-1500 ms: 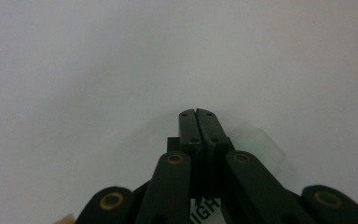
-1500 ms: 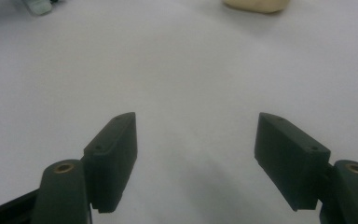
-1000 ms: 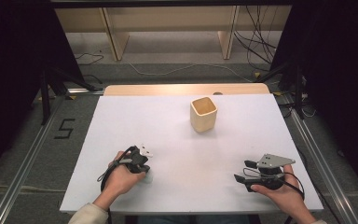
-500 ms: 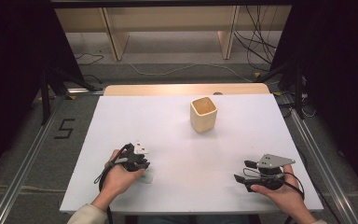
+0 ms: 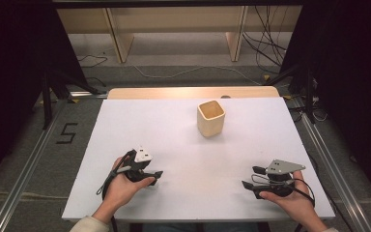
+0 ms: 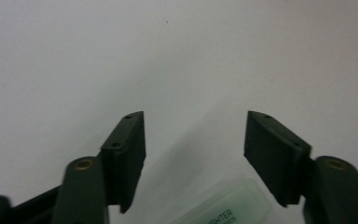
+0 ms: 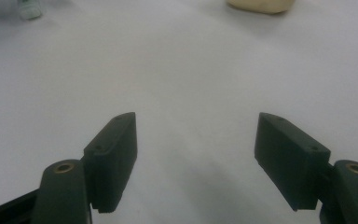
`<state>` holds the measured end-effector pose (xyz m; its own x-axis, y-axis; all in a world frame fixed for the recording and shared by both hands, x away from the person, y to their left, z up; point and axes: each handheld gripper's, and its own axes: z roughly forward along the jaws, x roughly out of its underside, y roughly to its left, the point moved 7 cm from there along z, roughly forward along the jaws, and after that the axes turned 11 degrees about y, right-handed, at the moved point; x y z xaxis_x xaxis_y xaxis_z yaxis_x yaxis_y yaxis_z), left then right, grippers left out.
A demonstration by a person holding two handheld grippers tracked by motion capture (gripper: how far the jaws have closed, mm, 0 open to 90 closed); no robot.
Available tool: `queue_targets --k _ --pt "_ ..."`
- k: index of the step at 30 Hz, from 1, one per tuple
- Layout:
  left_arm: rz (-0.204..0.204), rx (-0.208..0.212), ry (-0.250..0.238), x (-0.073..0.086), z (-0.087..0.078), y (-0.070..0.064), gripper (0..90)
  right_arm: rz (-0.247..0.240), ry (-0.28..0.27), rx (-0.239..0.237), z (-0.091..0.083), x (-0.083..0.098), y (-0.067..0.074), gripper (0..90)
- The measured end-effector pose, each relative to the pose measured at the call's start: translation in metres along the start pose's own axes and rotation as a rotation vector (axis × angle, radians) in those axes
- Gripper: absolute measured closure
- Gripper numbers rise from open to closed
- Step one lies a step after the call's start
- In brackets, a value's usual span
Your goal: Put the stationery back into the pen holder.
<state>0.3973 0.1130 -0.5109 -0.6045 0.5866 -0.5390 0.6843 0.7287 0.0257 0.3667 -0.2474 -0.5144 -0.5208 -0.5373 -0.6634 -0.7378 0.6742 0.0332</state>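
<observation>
Two grippers rest low over the white table [image 5: 183, 125], one in each hand. The left gripper [image 6: 193, 140] has its jaws spread apart, and a small pale-green translucent piece with dark lettering [image 6: 223, 210] lies on the table just beneath and between them. The right gripper [image 7: 196, 149] also stands with jaws wide apart, gripping nothing. Farther out, a cream square cup [image 5: 211, 118] stands upright near the table's far edge, well apart from both.

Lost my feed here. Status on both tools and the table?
Left tool open over a pale green packet. Right tool open, nothing between. Beige cup upright mid-table.
</observation>
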Motion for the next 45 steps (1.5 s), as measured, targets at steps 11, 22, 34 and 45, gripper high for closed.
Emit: queue_targets --k 11,22,34,45 --pt "0.010 -0.010 -0.050 0.006 -0.009 -0.001 30.3 -0.004 -0.005 -0.014 0.001 -0.002 0.003 30.4" --pt "-0.132 -0.182 -0.043 0.015 -0.014 0.060 30.8 -0.069 -0.016 -0.084 0.013 -0.022 0.027 31.6" --pt "-0.147 -0.203 -0.011 0.016 -0.006 0.072 31.6 -0.160 0.000 -0.185 0.043 -0.059 0.065 32.5" --pt "-0.158 -0.207 -0.004 0.014 -0.001 0.077 32.2 -0.238 0.023 -0.236 0.068 -0.081 0.093 33.7"
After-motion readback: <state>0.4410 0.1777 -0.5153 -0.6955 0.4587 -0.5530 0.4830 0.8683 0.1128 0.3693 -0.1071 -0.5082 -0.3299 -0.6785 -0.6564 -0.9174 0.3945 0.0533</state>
